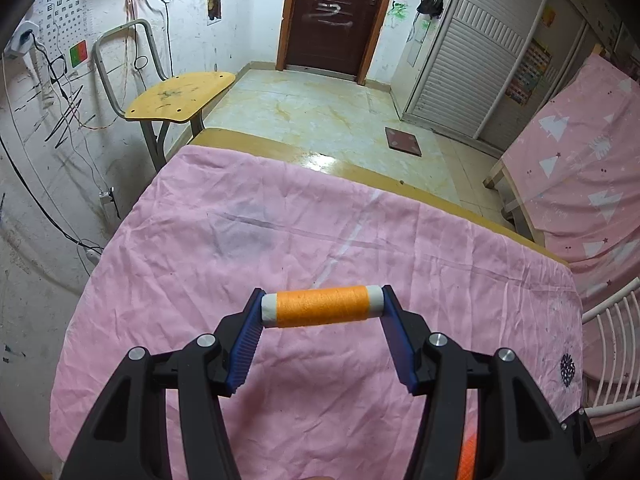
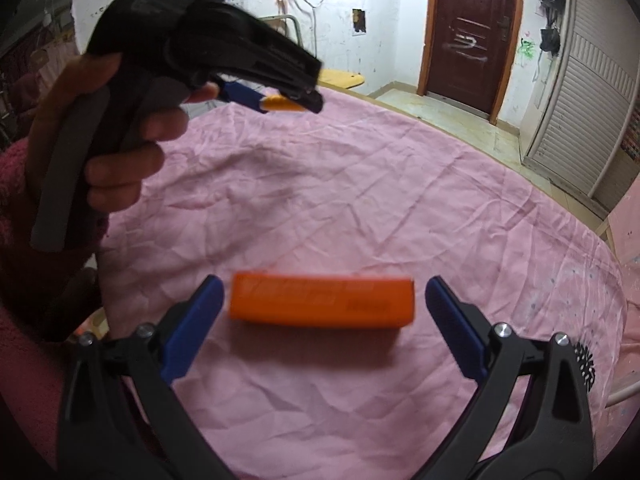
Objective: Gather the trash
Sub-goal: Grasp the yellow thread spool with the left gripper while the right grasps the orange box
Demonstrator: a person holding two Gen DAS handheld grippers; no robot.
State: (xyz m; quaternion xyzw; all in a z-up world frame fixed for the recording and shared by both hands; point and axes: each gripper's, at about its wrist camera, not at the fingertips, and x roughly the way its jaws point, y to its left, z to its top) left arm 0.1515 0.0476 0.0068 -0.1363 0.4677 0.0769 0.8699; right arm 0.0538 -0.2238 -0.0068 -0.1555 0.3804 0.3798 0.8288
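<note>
A: Room noted: scuffed white walls, a brown door (image 1: 334, 16), and a surface draped in wrinkled pink cloth (image 1: 248, 240).

B: Thread spool (image 1: 322, 306): judged light and stiff, with an orange winding that may slip. It is held endwise across its white caps by the left claw (image 1: 322, 312), clenched on it and raised above the cloth.

A: And the orange box (image 2: 322, 300)?

B: Judged to be light cardboard, crushable. It is seen lying flat on the cloth between the blue pads of the right claw (image 2: 324, 312), which is spread wide with a gap at each end. A grip across the short ends is suggested.
</note>
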